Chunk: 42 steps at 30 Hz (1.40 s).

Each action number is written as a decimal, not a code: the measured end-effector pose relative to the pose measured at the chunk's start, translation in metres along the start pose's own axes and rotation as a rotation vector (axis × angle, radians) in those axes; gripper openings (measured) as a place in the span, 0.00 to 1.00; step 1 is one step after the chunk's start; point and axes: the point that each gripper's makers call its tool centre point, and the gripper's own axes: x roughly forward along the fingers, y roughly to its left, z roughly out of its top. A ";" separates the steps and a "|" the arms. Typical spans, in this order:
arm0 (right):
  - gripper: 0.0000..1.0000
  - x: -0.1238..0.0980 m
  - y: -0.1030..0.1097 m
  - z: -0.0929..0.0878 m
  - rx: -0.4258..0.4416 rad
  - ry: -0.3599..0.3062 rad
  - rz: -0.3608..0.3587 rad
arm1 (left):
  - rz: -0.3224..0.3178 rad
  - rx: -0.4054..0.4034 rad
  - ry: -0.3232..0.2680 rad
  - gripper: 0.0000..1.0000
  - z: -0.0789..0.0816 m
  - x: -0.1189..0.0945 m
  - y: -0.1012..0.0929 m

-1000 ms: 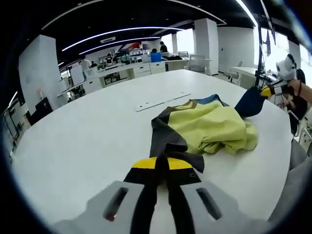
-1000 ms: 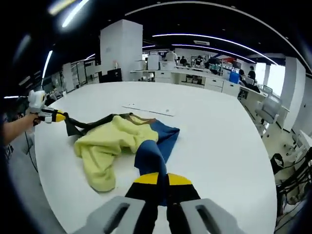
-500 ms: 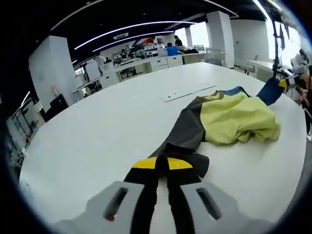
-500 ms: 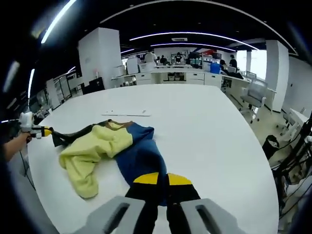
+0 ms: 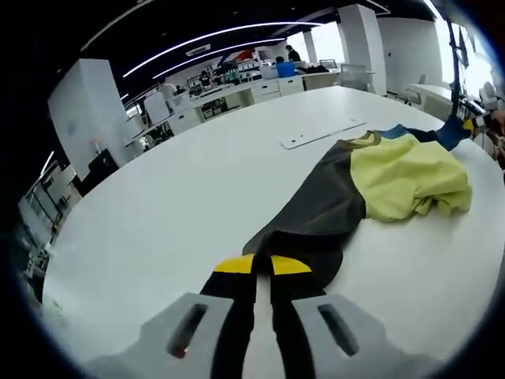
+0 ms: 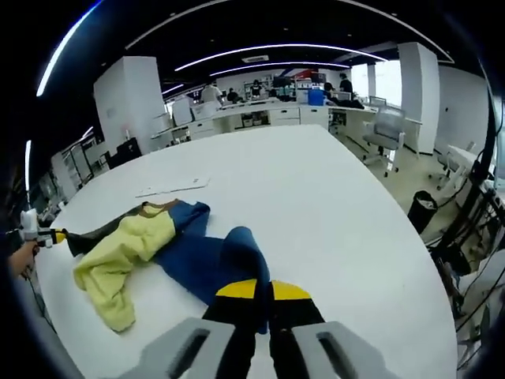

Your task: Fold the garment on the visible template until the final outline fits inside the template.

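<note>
Since a second ago the garment (image 5: 371,178) has been drawn out lengthwise: its dark grey part, then bunched under the yellow-green panel, now lies stretched flat toward the left gripper (image 5: 263,267), and in the right gripper view more of the blue part (image 6: 207,254) is spread open on the white tabletop (image 6: 316,189).

Left gripper's jaws are pressed together on the dark grey end of the garment, close to the tabletop's near edge. Right gripper (image 6: 263,290) has its jaws closed on the blue end, a fold of blue cloth rising just ahead of them.

Between the two ends, the yellow-green middle panel (image 5: 410,178) remains crumpled in loose folds, resting on the table toward the person's side. A brown collar band (image 5: 364,140) shows where the grey, yellow and blue pieces meet.

Beyond the garment, nearer the table's middle, lies a thin flat white strip (image 5: 325,134), apart from the cloth. Office desks and white pillars stand in the background under long ceiling light lines.
</note>
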 end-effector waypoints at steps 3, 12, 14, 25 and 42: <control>0.00 0.000 -0.006 -0.007 0.004 0.015 -0.023 | 0.011 0.001 0.006 0.02 -0.003 0.000 0.003; 0.00 0.010 -0.030 -0.020 0.049 0.025 -0.065 | 0.033 -0.005 0.028 0.02 -0.013 0.002 0.013; 0.00 0.012 -0.035 -0.025 0.104 0.038 -0.070 | 0.032 0.005 0.031 0.02 -0.015 0.004 0.014; 0.00 0.024 -0.050 -0.029 0.119 0.068 -0.085 | 0.024 0.076 0.091 0.02 -0.022 0.017 0.023; 0.00 0.031 -0.067 -0.033 0.146 0.093 -0.129 | 0.075 0.066 0.172 0.00 -0.043 0.030 0.052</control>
